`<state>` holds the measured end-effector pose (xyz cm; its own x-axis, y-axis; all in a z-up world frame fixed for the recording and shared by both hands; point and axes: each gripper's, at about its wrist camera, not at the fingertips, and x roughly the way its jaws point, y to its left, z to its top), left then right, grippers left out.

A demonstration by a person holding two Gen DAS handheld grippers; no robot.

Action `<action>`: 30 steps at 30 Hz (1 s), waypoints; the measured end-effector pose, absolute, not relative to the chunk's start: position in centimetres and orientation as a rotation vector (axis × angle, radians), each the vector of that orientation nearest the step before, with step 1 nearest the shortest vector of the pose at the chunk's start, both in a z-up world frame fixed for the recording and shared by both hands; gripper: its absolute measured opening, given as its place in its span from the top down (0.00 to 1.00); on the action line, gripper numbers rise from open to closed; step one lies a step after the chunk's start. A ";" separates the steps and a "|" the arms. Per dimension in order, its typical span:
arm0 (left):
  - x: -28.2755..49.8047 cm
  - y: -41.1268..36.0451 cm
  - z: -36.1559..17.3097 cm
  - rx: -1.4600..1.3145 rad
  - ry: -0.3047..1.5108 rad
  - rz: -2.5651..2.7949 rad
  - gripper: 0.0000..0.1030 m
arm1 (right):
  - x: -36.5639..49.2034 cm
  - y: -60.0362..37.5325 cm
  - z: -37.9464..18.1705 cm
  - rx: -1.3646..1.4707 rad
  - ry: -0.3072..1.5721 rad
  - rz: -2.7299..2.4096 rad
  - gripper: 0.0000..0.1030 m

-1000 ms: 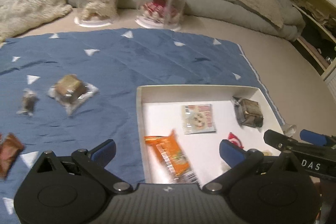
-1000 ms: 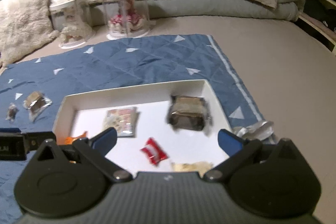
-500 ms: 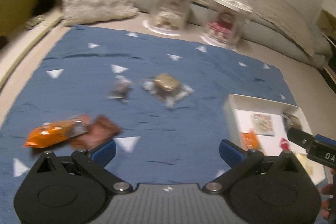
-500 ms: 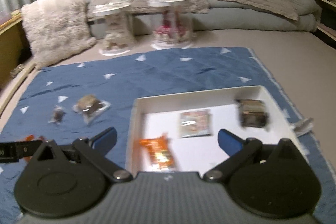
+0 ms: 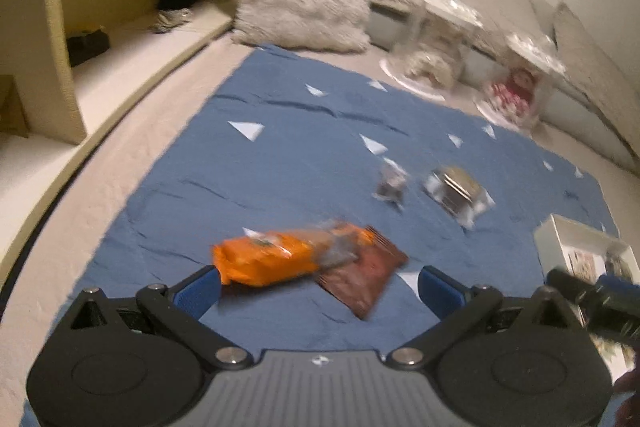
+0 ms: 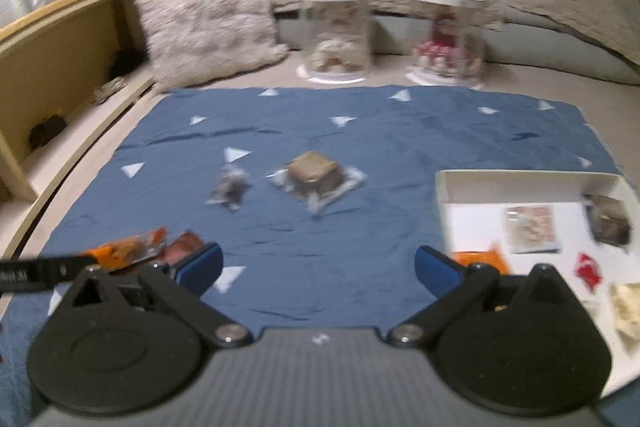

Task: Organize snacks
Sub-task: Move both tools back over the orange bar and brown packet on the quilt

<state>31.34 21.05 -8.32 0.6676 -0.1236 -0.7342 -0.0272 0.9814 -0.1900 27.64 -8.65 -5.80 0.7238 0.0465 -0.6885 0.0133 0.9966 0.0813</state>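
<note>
An orange snack pack (image 5: 276, 259) lies on the blue cloth (image 5: 288, 163), overlapping a brown packet (image 5: 362, 285). My left gripper (image 5: 320, 291) is open and empty just short of them. Farther off lie a small dark candy (image 5: 390, 183) and a clear-wrapped brown cake (image 5: 458, 189). In the right wrist view the cake (image 6: 316, 173) and the candy (image 6: 232, 187) lie ahead of my right gripper (image 6: 318, 267), which is open and empty. The white tray (image 6: 520, 179) at right holds several snacks, among them an orange pack (image 6: 480, 259).
Two clear lidded jars (image 6: 340, 31) (image 6: 448, 35) stand beyond the cloth by grey cushions. A fluffy pillow (image 6: 208, 11) leans at back left. A low wooden shelf (image 5: 100, 39) runs along the left. The left gripper's finger (image 6: 44, 269) shows at left in the right wrist view.
Both grippers have swung left, away from the tray. The orange pack and brown packet now lie right before my open left gripper; the right gripper faces the cloth's middle.
</note>
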 end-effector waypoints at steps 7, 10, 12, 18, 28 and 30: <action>31.8 23.5 -10.1 -0.116 0.822 -0.069 0.00 | 29.7 -3.0 -8.9 0.053 0.755 0.131 0.00; 31.9 24.1 -11.0 -0.052 0.810 -0.051 0.00 | 30.4 -0.3 -10.6 0.020 0.763 0.194 0.00; 32.0 24.9 -11.5 -0.053 0.804 -0.049 0.00 | 30.8 0.9 -11.7 -0.005 0.759 0.216 0.00; 32.4 28.0 -11.1 -0.209 0.710 -0.017 0.00 | 32.0 4.5 -14.6 -0.101 0.763 0.260 0.00; 35.2 29.1 -13.4 -0.240 0.774 0.153 0.00 | 33.1 1.7 -15.9 -0.140 0.742 0.168 0.00; 35.4 28.7 -14.0 -0.196 0.810 0.128 0.00 | 33.7 -0.3 -15.9 -0.117 0.745 0.142 0.00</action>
